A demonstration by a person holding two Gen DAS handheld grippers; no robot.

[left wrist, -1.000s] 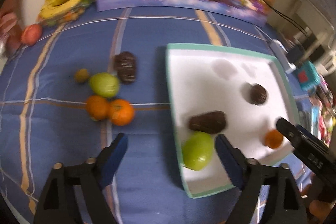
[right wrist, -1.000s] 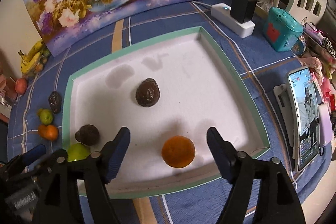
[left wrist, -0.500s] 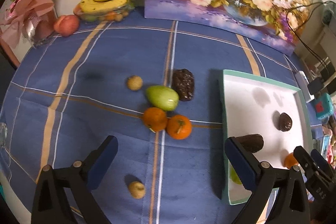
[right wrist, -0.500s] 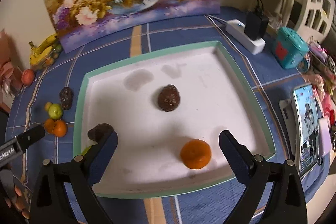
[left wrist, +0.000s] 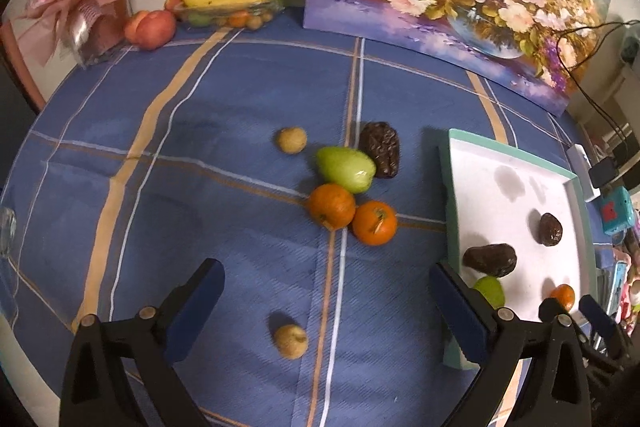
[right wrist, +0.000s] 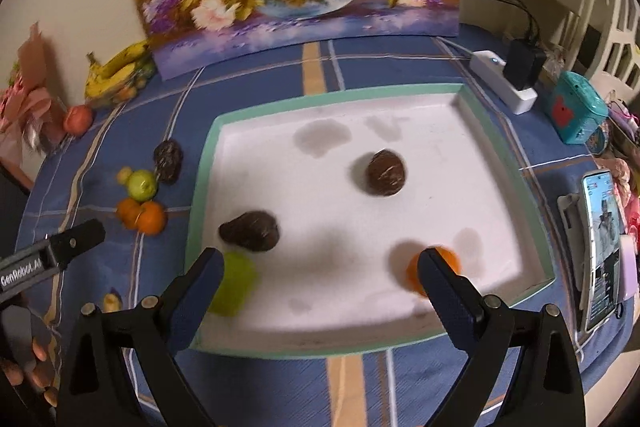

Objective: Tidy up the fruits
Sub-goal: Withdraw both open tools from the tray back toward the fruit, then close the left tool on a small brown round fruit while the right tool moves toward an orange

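The left tongs hang spread wide and empty above the blue-clothed worktop, with a small tan fruit lying between their fingers and a cluster farther out: two oranges touching each other, a green fruit against a dark wrinkled fruit, and another tan fruit just beside. The right tongs are likewise released, holding nothing, above the near edge of the green-rimmed white tray. That tray holds a green fruit, two dark fruits, and an orange.
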